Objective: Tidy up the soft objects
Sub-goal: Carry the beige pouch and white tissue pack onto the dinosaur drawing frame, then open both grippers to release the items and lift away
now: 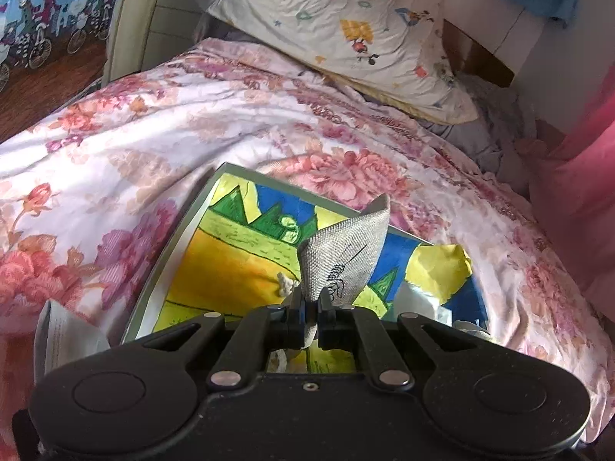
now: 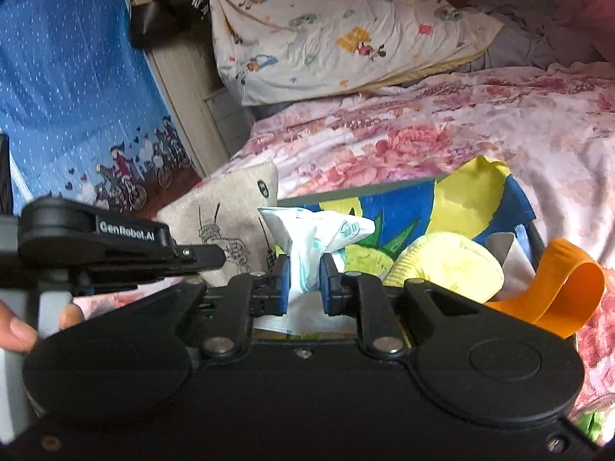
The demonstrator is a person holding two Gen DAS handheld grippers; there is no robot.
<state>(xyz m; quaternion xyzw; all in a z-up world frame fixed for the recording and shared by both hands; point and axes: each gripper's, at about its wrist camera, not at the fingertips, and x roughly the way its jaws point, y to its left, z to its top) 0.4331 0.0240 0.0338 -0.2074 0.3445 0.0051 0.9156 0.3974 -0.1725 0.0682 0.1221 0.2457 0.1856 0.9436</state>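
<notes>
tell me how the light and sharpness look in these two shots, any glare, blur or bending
Left wrist view: strong daylight washes out the floral quilt, pink haze at the right edge, fisheye bends the box rim. Right wrist view: tissue pack sharp, hand blurred, pink glare top right.

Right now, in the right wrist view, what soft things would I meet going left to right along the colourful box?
Beige pouch → white tissue pack, pinched between the right fingers → yellow cloth → orange strap.
</notes>
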